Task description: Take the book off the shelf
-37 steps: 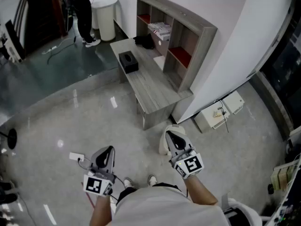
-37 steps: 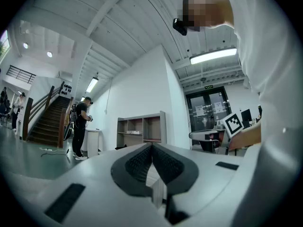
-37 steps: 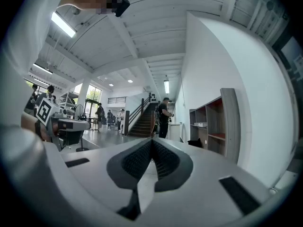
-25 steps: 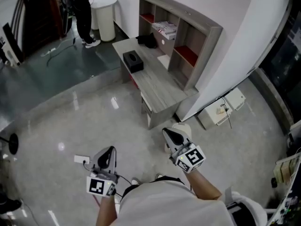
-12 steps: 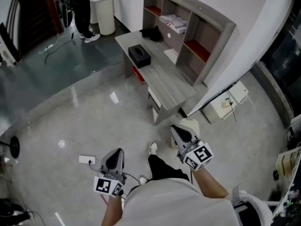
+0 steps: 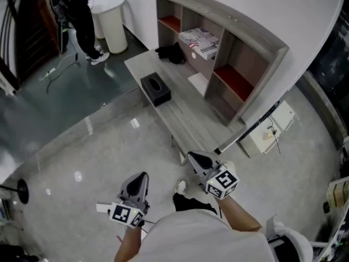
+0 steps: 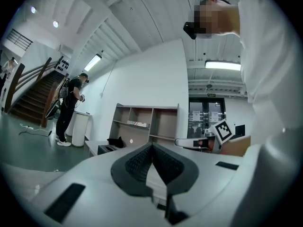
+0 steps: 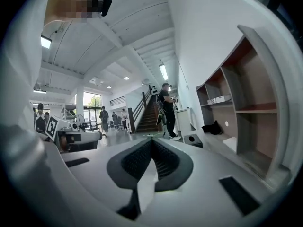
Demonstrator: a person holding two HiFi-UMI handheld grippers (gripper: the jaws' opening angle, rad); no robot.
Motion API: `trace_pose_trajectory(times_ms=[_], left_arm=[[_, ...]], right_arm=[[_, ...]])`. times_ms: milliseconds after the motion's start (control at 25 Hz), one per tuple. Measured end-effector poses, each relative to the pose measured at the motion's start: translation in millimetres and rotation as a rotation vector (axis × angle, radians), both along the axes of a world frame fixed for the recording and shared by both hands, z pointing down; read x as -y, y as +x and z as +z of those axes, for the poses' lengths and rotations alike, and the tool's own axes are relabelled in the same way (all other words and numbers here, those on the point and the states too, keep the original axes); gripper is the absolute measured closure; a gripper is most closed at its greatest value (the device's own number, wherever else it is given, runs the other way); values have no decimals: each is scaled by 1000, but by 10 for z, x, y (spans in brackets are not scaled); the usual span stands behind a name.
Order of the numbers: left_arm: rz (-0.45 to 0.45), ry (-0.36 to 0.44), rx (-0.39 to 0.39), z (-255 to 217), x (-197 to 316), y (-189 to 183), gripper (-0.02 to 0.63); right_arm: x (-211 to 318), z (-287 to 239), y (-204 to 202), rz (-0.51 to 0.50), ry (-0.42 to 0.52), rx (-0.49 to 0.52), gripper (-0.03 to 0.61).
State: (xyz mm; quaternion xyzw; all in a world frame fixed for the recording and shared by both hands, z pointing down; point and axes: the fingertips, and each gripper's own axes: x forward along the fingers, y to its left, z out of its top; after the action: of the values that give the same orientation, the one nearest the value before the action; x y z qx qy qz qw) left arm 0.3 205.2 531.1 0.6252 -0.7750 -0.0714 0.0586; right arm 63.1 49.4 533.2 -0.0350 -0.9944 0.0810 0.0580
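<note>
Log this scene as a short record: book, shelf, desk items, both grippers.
book: lies flat in a middle compartment of the shelf
desk: holds a black tissue box
left gripper: shut, empty, over the floor
right gripper: shut, empty, by the desk's near end
person: stands by a white bin, far back

Glossy grey floor (image 6: 82, 146), white wall (image 6: 283, 10), wooden desk (image 6: 188, 116), dark staircase (image 7: 35, 96), perhaps glass doors (image 7: 199, 117) beyond.

White top, dark legs

A white short-sleeved shirt (image 6: 185, 236), black trousers (image 6: 191, 203), a white shoe (image 6: 180, 186); the grey left gripper (image 6: 143, 175) and right gripper (image 6: 192, 155) have black ribbed pads (image 7: 140, 162) and a black-and-white marker cube (image 6: 222, 183).
</note>
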Motion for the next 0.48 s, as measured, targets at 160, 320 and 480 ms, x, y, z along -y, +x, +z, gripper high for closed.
trace_pose_trajectory(times_ms=[160,320,480], left_arm=[[53,40,17,-313,930,-441,595],[110,75,51,-528,1600,-714,595],[132,61,-17,-418,1931,-1011,595]], right_arm=[[510,-167,-557,-63,-14,36,555],[1003,-234,-920,-70,-10,48,555],[1332,-252,-993,-12,-39,63,555]])
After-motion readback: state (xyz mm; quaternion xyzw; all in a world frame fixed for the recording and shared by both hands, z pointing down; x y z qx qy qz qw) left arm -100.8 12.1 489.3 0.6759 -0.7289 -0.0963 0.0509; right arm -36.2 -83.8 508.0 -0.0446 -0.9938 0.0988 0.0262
